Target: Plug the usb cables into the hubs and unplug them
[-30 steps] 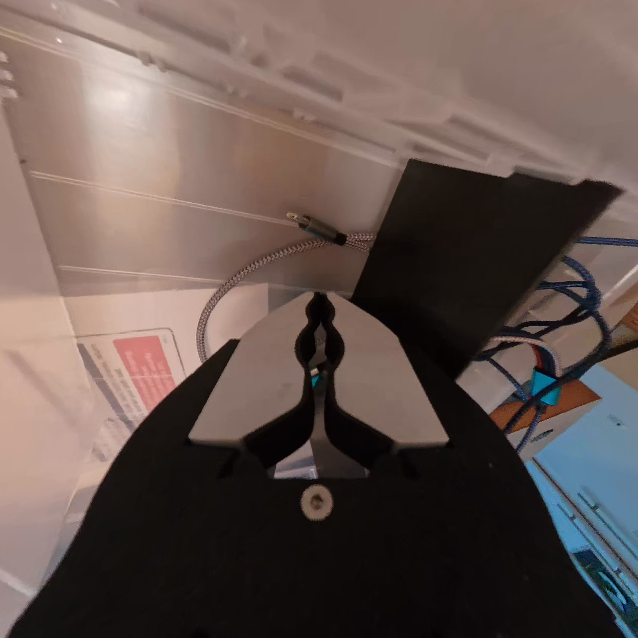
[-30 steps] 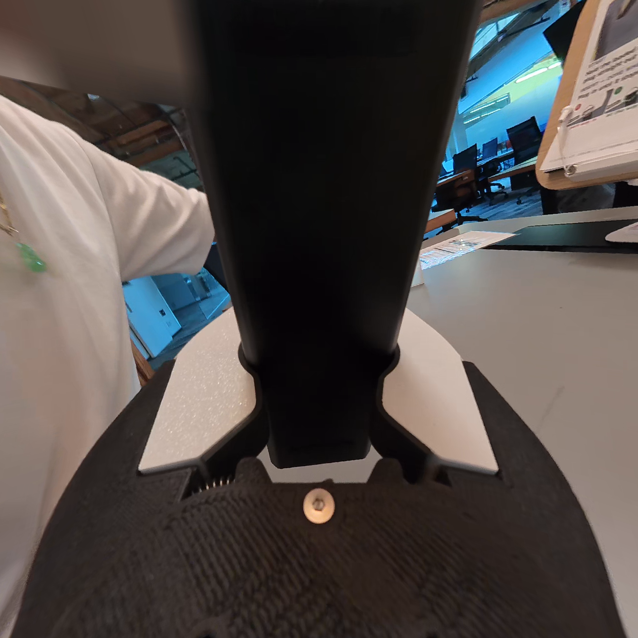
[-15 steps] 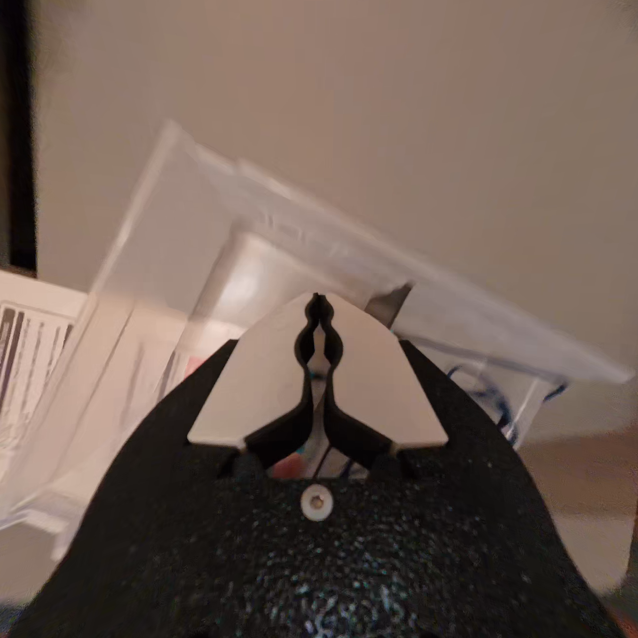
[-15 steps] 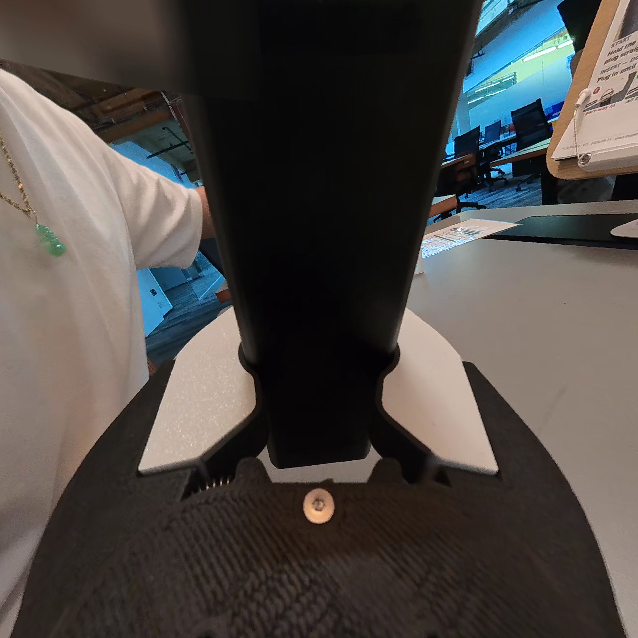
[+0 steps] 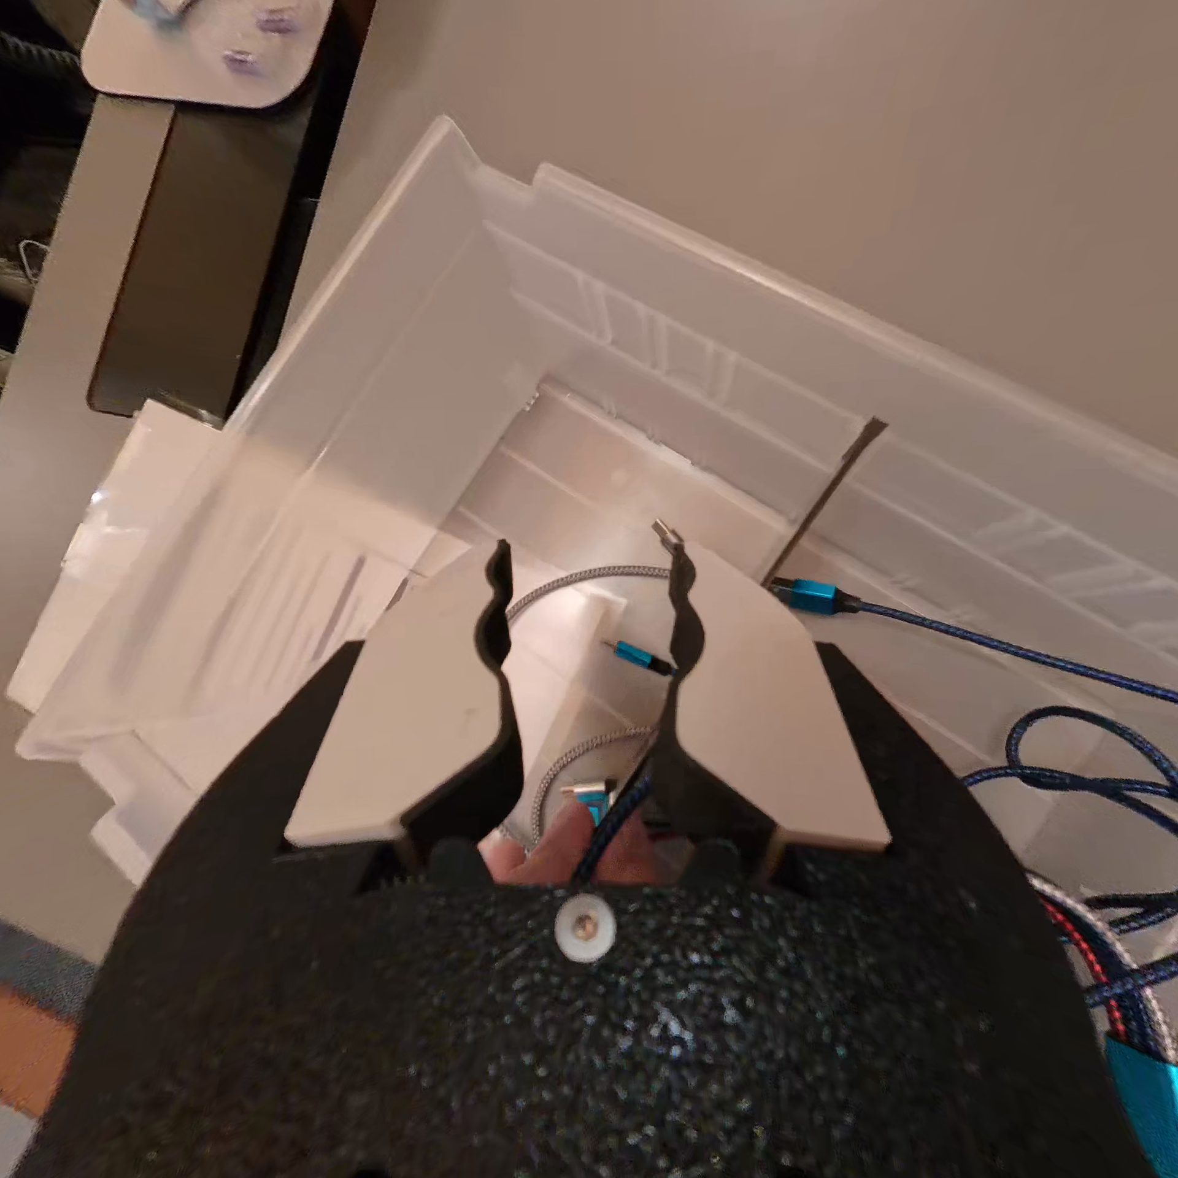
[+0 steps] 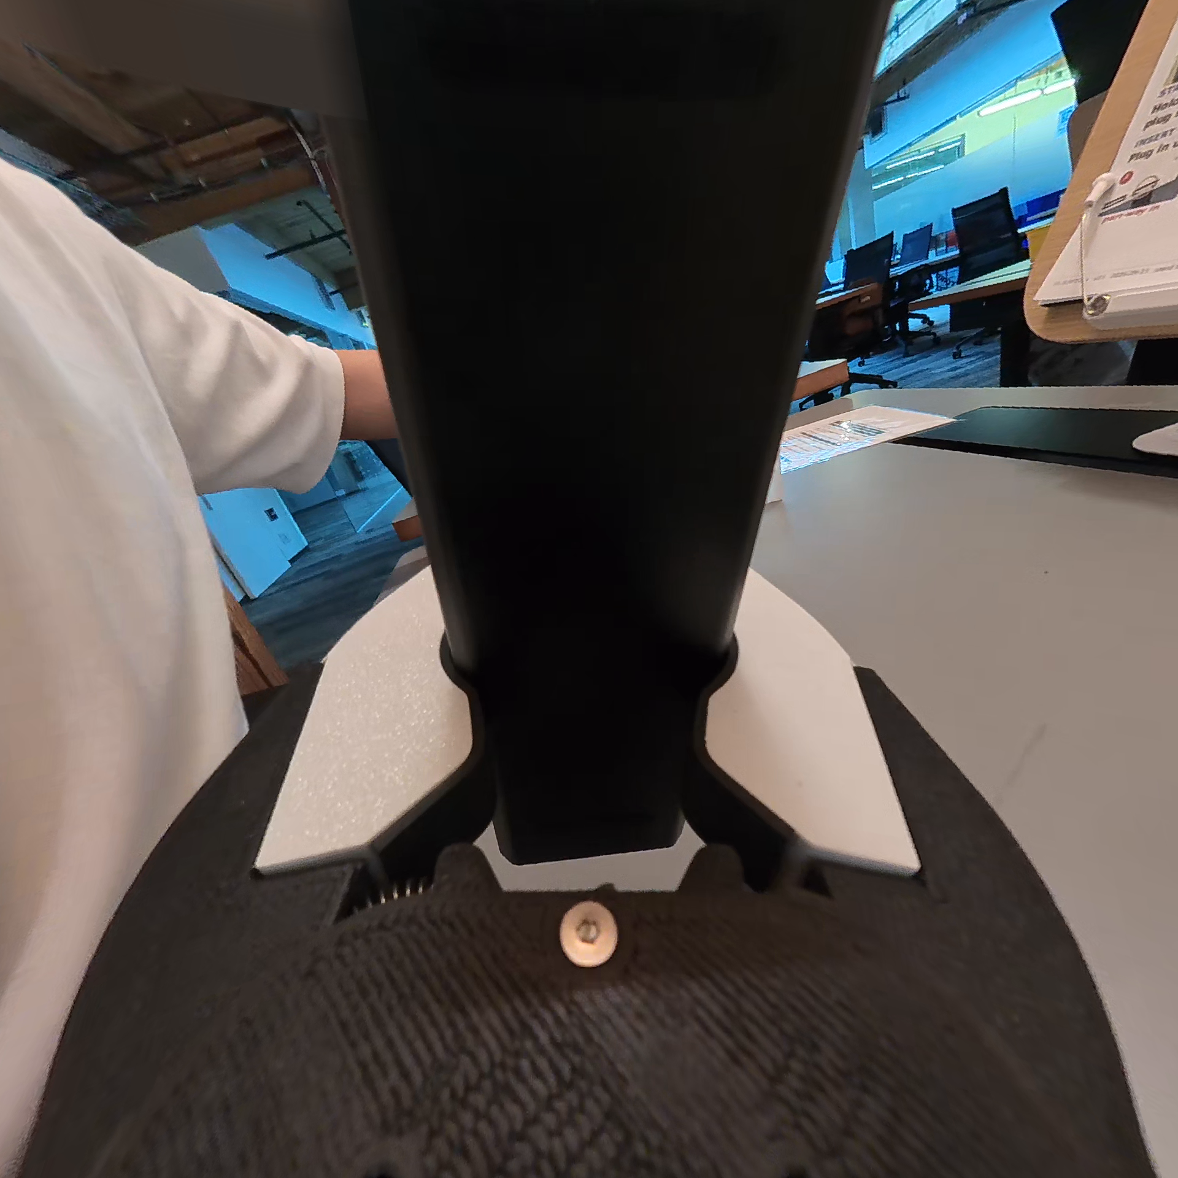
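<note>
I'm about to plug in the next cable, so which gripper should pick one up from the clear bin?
Left, probably. The left gripper is open and empty above the clear bin, with a blue plug between its fingers' line. The right gripper is shut on the black hub.

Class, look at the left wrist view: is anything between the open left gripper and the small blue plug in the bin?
Nothing visible. The left gripper is open above the clear bin, and the blue plug lies uncovered between its fingers.
</note>
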